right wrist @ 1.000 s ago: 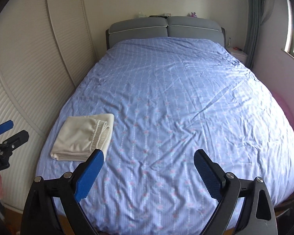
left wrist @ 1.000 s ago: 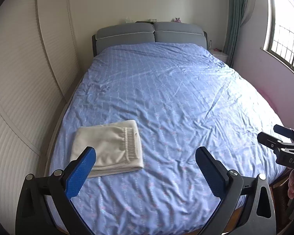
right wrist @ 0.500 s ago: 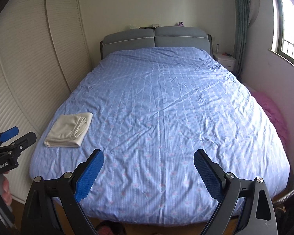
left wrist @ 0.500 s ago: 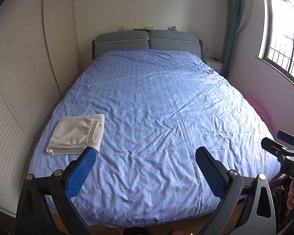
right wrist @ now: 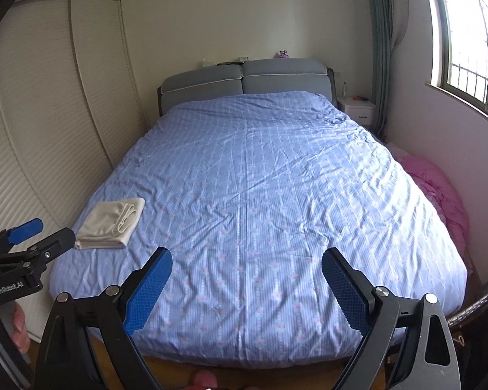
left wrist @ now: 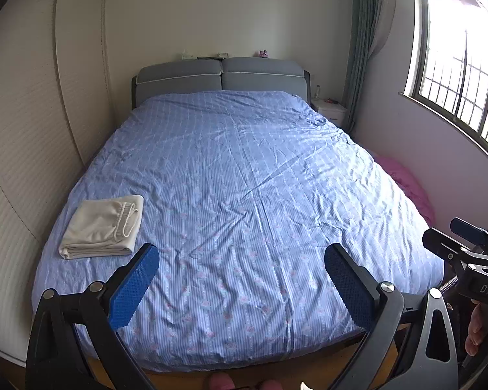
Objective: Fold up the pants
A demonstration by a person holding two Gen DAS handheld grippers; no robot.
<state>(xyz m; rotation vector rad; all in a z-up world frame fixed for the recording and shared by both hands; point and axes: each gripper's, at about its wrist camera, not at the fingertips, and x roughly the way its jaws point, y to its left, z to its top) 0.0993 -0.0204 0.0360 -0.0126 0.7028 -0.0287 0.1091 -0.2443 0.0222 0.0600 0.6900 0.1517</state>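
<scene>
Bedroom with a blue-covered bed (left wrist: 244,195) is filling both views. Left gripper (left wrist: 240,269) and right gripper (right wrist: 247,271) are hanging over the foot of the bed, jaws spread apart, holding nothing. Folded cream pants (left wrist: 102,227) are lying near the bed's left edge, well apart from both grippers.

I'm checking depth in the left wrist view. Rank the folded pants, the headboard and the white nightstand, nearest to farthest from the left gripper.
1. Folded pants: bed's near left corner, closest to the left gripper.
2. White nightstand: far right, beside the bed.
3. Headboard: far end. Nearly level with the nightstand, a close call.
</scene>
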